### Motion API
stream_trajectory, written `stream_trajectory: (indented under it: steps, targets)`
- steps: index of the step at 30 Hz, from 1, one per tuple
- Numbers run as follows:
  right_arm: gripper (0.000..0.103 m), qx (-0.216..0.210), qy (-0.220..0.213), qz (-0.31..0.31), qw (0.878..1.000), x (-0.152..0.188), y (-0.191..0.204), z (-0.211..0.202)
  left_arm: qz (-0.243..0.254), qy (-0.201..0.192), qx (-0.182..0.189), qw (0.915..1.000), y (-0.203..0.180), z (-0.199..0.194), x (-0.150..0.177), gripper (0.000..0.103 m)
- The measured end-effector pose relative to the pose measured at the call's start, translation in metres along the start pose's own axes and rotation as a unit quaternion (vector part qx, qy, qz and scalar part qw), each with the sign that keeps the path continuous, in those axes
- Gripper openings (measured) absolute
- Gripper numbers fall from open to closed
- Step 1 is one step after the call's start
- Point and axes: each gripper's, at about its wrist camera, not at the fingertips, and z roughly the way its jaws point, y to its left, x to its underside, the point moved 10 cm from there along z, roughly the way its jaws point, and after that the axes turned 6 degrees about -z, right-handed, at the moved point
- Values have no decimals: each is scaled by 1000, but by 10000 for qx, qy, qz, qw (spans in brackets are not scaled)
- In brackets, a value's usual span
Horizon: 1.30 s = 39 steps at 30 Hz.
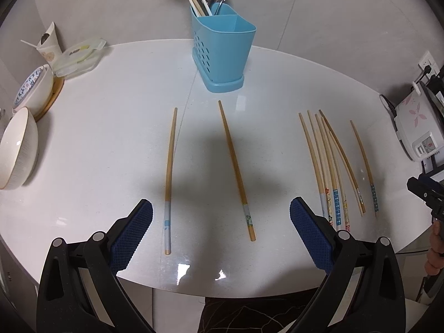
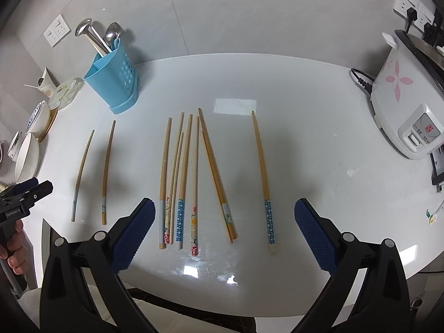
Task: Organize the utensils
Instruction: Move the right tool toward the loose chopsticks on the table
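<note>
A blue utensil holder (image 1: 223, 52) (image 2: 112, 79) stands at the back of the white table, with spoons and chopsticks in its rear compartment. Two single bamboo chopsticks (image 1: 169, 177) (image 1: 236, 166) lie in front of my left gripper (image 1: 221, 223), which is open and empty above the table's near edge. A bunch of several chopsticks (image 2: 191, 177) (image 1: 330, 166) and one apart with a blue dotted end (image 2: 263, 177) lie in front of my right gripper (image 2: 224, 227), which is open and empty.
White bowls (image 1: 18, 147), a paper cup (image 1: 50, 45) and a plastic lidded box (image 1: 79, 57) stand at the left. A white rice cooker (image 2: 405, 97) with its cord stands at the right. The table's (image 1: 111, 127) front edge is just below both grippers.
</note>
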Motion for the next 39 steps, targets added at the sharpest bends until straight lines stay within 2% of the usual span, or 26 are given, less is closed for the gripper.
stream_trajectory:
  steps: [6,13,39]
  targets:
    - [96,76,-37,-52,10000,-2,-1,-1,-12,31,-173,9998,5,0,3,97]
    - [96,161,-86,-54,9998,-4,-3,-2,-87,39,-10,10000,3,1,1,97]
    - [96,192,-127,-132,9996,-8,4,-4,-187,156,-80,9997,16,3,4,97]
